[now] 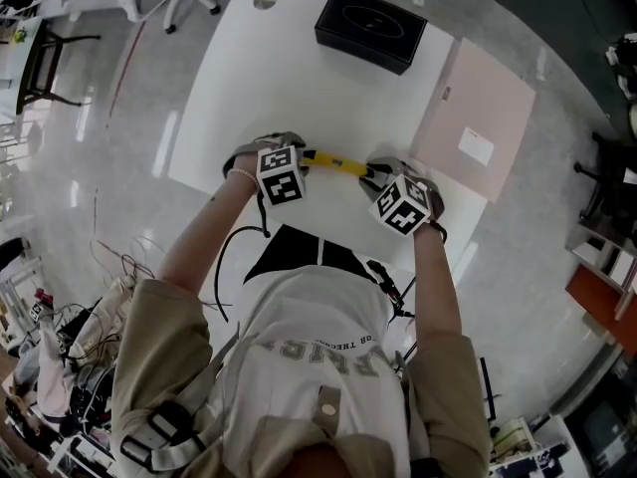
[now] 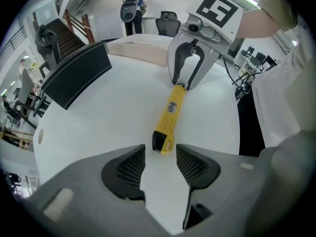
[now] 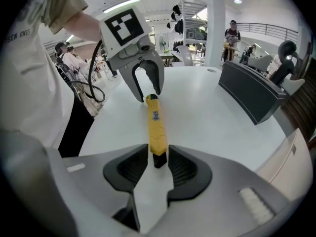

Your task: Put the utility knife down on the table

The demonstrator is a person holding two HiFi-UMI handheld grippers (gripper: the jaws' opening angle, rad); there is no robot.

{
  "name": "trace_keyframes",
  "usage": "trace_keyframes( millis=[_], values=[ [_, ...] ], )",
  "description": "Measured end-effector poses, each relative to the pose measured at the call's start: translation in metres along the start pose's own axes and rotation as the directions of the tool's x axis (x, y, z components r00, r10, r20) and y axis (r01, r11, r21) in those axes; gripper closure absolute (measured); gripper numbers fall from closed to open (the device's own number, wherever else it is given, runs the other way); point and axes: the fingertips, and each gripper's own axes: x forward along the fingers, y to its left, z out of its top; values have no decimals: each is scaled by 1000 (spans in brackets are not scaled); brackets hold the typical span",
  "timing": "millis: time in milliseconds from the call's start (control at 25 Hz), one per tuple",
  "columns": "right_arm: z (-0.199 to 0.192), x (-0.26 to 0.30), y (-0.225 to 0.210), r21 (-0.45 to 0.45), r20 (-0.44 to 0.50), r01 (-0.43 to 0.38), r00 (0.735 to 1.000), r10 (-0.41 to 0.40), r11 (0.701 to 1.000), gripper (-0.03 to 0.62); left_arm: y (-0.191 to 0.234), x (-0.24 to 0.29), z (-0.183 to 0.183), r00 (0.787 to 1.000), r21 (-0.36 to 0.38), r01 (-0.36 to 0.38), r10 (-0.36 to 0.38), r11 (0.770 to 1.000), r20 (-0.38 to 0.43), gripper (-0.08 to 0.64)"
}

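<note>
Yellow utility knife [image 1: 336, 161] low over white surface [image 1: 299, 68], near front edge by person's body, spanning from one pair of tongs to the other.
Right tongs [image 3: 158, 154]: clenched on one black end of knife, pads pressing both sides.
Left tongs [image 2: 160, 154]: released, jaws apart. Knife's other end sits just at their tips, pads clear of it.
Knife touching surface or just above it: cannot tell.
Black box [image 1: 370, 28] at far edge, well apart from knife.
</note>
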Motion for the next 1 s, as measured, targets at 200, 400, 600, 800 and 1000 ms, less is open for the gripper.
trace_keyframes(
  millis=[200, 400, 600, 800, 1000],
  values=[
    [16, -27, -6, 86, 144, 82, 985, -94, 993, 459, 0, -18, 0, 995, -148, -26, 39, 989, 90, 363],
    [56, -93, -30, 249, 416, 267, 839, -352, 931, 445, 19, -76, 23, 887, -441, -120, 296, 889, 354, 371],
    [87, -162, -37, 398, 570, 375, 614, -546, 837, 439, 25, -153, 37, 658, -639, -204, 587, 742, 472, 451],
    [101, -202, -27, 438, 600, 456, 494, -630, 775, 455, 20, -200, 42, 496, -724, -264, 734, 637, 464, 460],
    [98, -228, -17, 483, 581, 513, 418, -699, 709, 504, 6, -238, 35, 342, -800, -291, 838, 525, 426, 499]
  ],
)
